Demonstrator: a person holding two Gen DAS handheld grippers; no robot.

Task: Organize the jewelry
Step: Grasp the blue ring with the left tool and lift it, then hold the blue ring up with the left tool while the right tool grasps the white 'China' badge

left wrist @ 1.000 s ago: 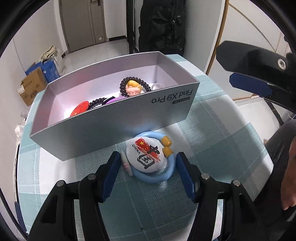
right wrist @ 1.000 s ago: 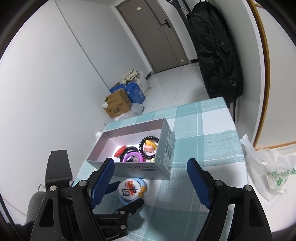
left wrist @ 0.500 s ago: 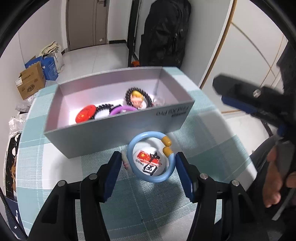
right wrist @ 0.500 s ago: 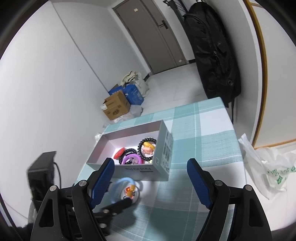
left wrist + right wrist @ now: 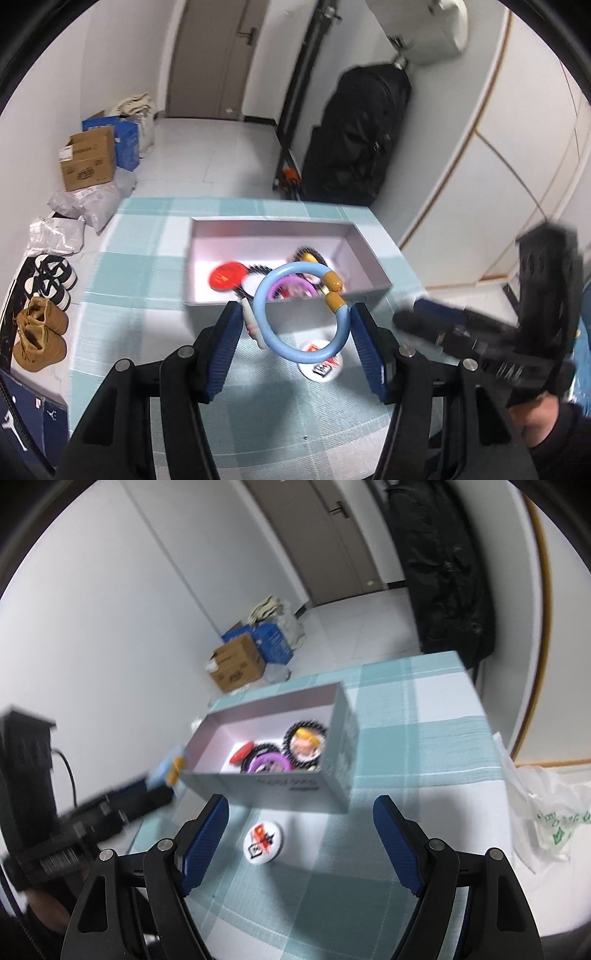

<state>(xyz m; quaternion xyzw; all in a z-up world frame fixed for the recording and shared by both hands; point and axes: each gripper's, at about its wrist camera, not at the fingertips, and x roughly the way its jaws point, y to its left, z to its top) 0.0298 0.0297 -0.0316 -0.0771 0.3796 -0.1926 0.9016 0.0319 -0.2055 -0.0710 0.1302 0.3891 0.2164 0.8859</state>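
The left gripper (image 5: pixel 297 332) pinched the light-blue bangle (image 5: pixel 301 312) between its jaws, lifted clear of the checked desk (image 5: pixel 140 266) just in front of the open grey box (image 5: pixel 280 225). A round white badge (image 5: pixel 263 842) lay on the desk beside the box, below the right gripper (image 5: pixel 301 843), whose jaws stood spread and empty.

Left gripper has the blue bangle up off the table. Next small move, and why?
Probably carry it forward over the open box and only then release. The left gripper is clamped on the blue bangle, which hangs in the air short of the box's near wall, above the white badge on the tablecloth. The box holds other pieces but has free floor at its left end.
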